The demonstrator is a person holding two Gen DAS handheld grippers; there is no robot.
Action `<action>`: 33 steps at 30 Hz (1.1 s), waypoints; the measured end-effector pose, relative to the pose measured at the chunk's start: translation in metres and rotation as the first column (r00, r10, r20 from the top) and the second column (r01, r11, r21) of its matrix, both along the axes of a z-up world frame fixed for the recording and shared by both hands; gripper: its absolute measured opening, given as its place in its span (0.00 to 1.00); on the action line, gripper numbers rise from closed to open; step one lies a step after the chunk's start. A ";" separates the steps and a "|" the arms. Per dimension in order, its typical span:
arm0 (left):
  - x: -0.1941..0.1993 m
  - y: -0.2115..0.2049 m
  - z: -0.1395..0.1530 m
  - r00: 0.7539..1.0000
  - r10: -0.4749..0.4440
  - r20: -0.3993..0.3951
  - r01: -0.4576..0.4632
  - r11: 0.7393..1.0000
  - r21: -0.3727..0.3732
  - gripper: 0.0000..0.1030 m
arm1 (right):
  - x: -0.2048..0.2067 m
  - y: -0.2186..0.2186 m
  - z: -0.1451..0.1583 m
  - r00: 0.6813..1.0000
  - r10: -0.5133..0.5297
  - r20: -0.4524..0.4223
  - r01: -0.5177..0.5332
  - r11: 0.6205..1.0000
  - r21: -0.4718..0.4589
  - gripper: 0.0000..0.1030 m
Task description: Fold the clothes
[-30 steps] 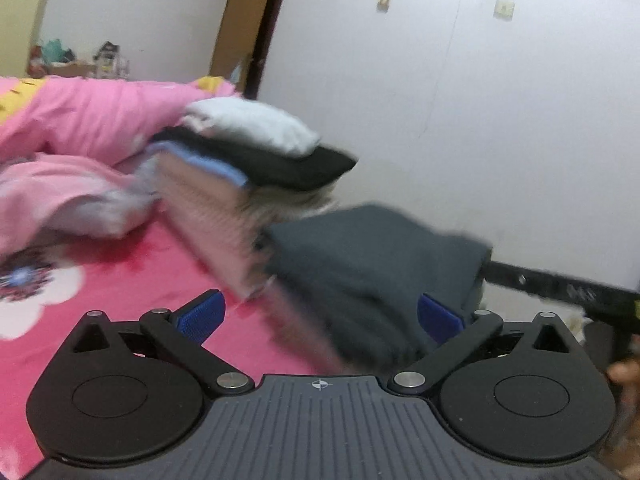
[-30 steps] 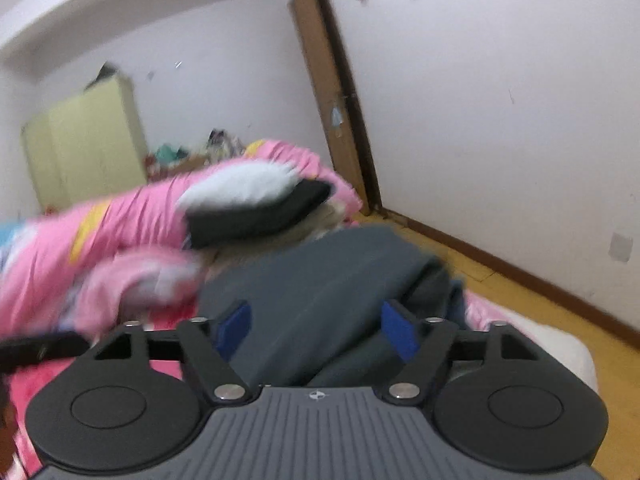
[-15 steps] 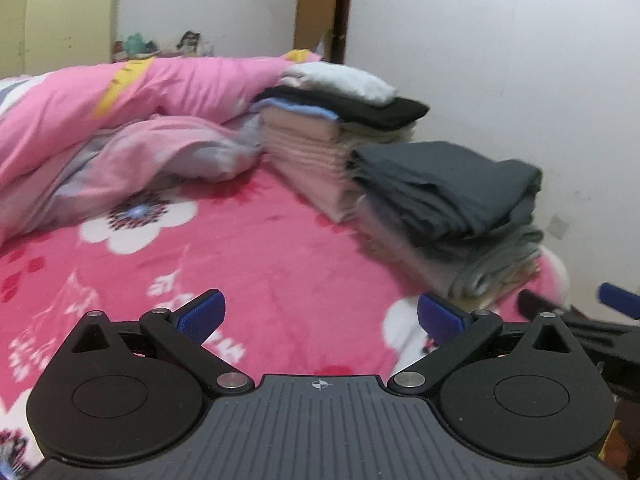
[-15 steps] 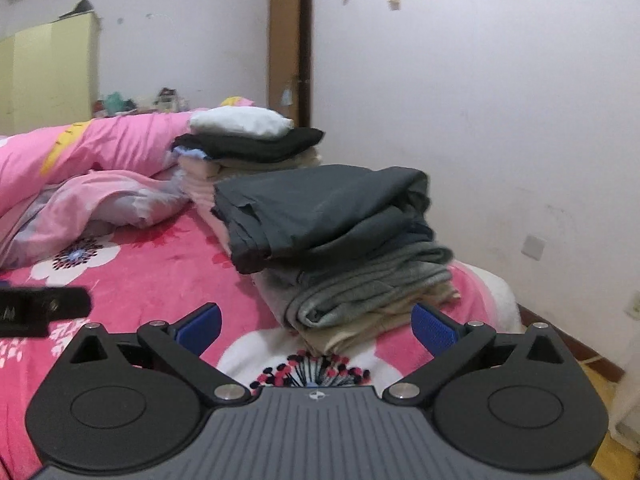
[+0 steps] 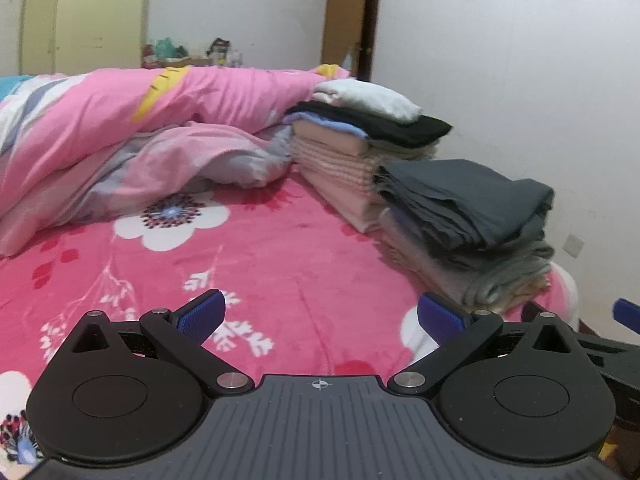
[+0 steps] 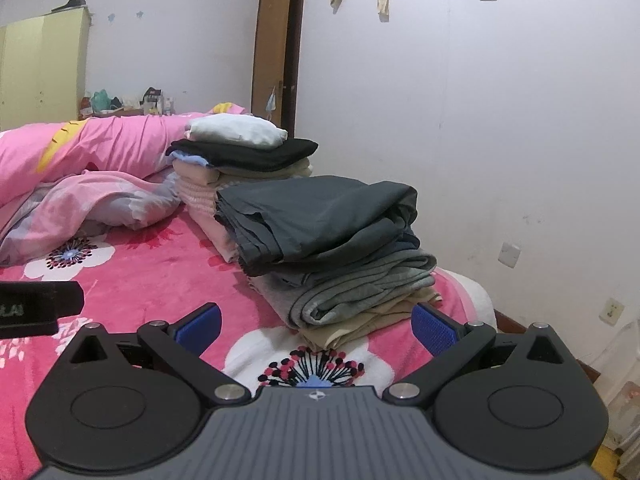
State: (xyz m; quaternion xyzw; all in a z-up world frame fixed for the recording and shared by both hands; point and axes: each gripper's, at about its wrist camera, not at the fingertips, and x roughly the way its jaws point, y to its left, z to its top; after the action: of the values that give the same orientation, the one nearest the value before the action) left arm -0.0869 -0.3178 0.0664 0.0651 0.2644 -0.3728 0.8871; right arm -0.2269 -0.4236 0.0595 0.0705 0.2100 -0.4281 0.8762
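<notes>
Your left wrist camera sits low over the pink floral blanket (image 5: 280,248), facing along the bed toward the far wall, with its own gripper (image 5: 320,316) filling the lower frame. The folded stacks stand at centre right, the wardrobe (image 5: 84,16) at upper left. Your right wrist camera looks the same way but sits nearer the dark grey pile (image 6: 320,216), which fills its centre. Both views share the two stacks, the rumpled quilt (image 5: 160,120), the door (image 6: 276,48) and the wardrobe. A black bar at its left edge (image 6: 36,304) is probably part of your left gripper.
</notes>
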 end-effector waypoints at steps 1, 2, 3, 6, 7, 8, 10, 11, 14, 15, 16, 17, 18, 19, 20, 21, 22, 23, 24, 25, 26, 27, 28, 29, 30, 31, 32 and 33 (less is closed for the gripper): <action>0.001 0.002 0.000 1.000 0.012 0.000 -0.012 1.000 -0.006 1.00 | 0.000 0.001 0.000 1.000 0.002 -0.001 -0.002 1.000 -0.002 1.00; 0.001 0.003 0.000 1.000 0.024 0.001 -0.024 1.000 -0.013 1.00 | 0.001 0.002 0.000 1.000 0.003 -0.002 -0.003 1.000 -0.004 1.00; 0.001 0.005 0.001 0.999 0.036 0.002 -0.036 0.999 -0.019 1.00 | 0.002 0.003 0.000 1.000 0.004 -0.002 -0.004 1.000 -0.007 1.00; 0.001 0.010 0.002 0.999 0.052 0.008 -0.051 0.998 -0.039 1.00 | 0.003 0.004 -0.001 1.000 0.005 0.000 -0.005 1.000 -0.002 1.00; 0.000 0.011 0.002 0.999 0.052 0.011 -0.052 0.998 -0.046 1.00 | 0.003 0.004 -0.001 1.000 0.005 0.002 -0.005 1.000 0.002 1.00; -0.001 0.012 0.002 0.999 0.050 0.015 -0.049 0.998 -0.047 1.00 | 0.003 0.004 -0.001 1.000 0.006 0.004 -0.006 1.000 0.006 1.00; -0.002 0.011 0.002 0.999 0.047 0.023 -0.046 0.998 -0.039 1.00 | 0.004 0.004 -0.002 1.000 0.006 0.005 -0.006 1.000 0.013 1.00; -0.002 0.010 0.002 0.998 0.047 0.029 -0.046 0.998 -0.031 1.00 | 0.004 0.004 -0.002 1.000 0.007 0.005 -0.007 1.000 0.015 1.00; -0.002 0.008 0.001 0.998 0.051 0.025 -0.050 0.999 -0.010 1.00 | 0.005 0.003 -0.003 1.000 0.007 0.002 -0.007 1.000 0.022 1.00; -0.001 0.009 0.000 0.998 0.053 0.021 -0.053 0.999 -0.010 1.00 | 0.006 0.003 -0.003 1.000 0.007 0.003 -0.007 1.000 0.023 1.00; -0.001 0.009 0.000 0.998 0.056 0.017 -0.056 0.998 -0.012 1.00 | 0.006 0.004 -0.003 1.000 0.006 0.004 -0.006 1.000 0.022 1.00; -0.001 0.009 0.000 0.998 0.058 0.015 -0.057 0.998 -0.012 1.00 | 0.006 0.004 -0.003 1.000 0.005 0.005 -0.005 1.000 0.021 1.00; -0.001 0.010 -0.001 0.998 0.059 0.014 -0.058 0.998 -0.011 1.00 | 0.005 0.004 -0.002 1.000 0.004 0.006 -0.004 1.000 0.020 1.00; -0.001 0.010 -0.001 0.998 0.060 0.014 -0.060 0.998 -0.010 1.00 | 0.005 0.005 -0.002 1.000 0.004 0.006 -0.004 1.000 0.020 1.00; -0.001 0.010 -0.001 0.998 0.060 0.014 -0.060 0.998 -0.008 1.00 | 0.005 0.005 -0.003 1.000 0.003 0.006 -0.003 1.000 0.019 1.00; -0.001 0.010 -0.001 0.998 0.061 0.014 -0.061 0.998 -0.006 1.00 | 0.005 0.005 -0.003 1.000 0.002 0.005 -0.002 1.000 0.019 1.00; -0.002 0.010 -0.001 0.998 0.060 0.015 -0.060 0.998 -0.003 1.00 | 0.005 0.004 -0.003 1.000 0.001 0.004 -0.001 1.000 0.020 1.00; -0.002 0.009 -0.001 0.998 0.059 0.016 -0.059 0.998 0.001 1.00 | 0.005 0.004 -0.003 1.000 0.000 0.003 0.000 1.000 0.021 1.00; -0.003 0.009 -0.001 0.998 0.058 0.017 -0.058 0.998 0.004 1.00 | 0.005 0.004 -0.003 1.000 -0.001 0.002 0.001 1.000 0.023 1.00; -0.003 0.009 -0.002 0.998 0.057 0.017 -0.057 0.998 0.008 1.00 | 0.005 0.004 -0.004 1.000 -0.001 0.000 0.001 1.000 0.025 1.00; -0.003 0.009 -0.002 0.998 0.057 0.018 -0.057 0.998 0.010 1.00 | 0.005 0.003 -0.004 1.000 -0.001 0.000 0.001 1.000 0.026 1.00; -0.003 0.008 -0.002 0.998 0.057 0.019 -0.057 0.998 0.013 1.00 | 0.005 0.003 -0.004 1.000 -0.001 -0.001 0.001 1.000 0.027 1.00; -0.004 0.009 -0.002 0.998 0.057 0.019 -0.057 0.998 0.014 1.00 | 0.006 0.003 -0.004 1.000 -0.001 -0.002 0.001 1.000 0.026 1.00; -0.004 0.009 -0.002 0.998 0.057 0.018 -0.057 0.998 0.014 1.00 | 0.006 0.004 -0.005 1.000 -0.001 -0.003 0.001 1.000 0.026 1.00; -0.004 0.009 -0.002 0.998 0.058 0.017 -0.058 0.998 0.014 1.00 | 0.006 0.004 -0.005 1.000 0.000 -0.003 0.000 1.000 0.025 1.00; -0.004 0.009 -0.002 0.998 0.059 0.015 -0.059 0.998 0.014 1.00 | 0.005 0.004 -0.005 1.000 0.000 -0.004 0.000 1.000 0.024 1.00; -0.004 0.010 -0.002 0.998 0.059 0.015 -0.059 0.998 0.014 1.00 | 0.005 0.005 -0.005 1.000 -0.001 -0.004 0.001 1.000 0.024 1.00; -0.004 0.010 -0.002 0.998 0.059 0.015 -0.059 0.998 0.014 1.00 | 0.005 0.005 -0.005 1.000 -0.001 -0.004 0.001 1.000 0.024 1.00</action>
State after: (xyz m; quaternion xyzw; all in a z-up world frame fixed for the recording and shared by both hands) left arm -0.0911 -0.3079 0.0639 0.0665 0.2626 -0.3438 0.8991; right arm -0.2218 -0.4185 0.0540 0.0801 0.2169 -0.4262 0.8746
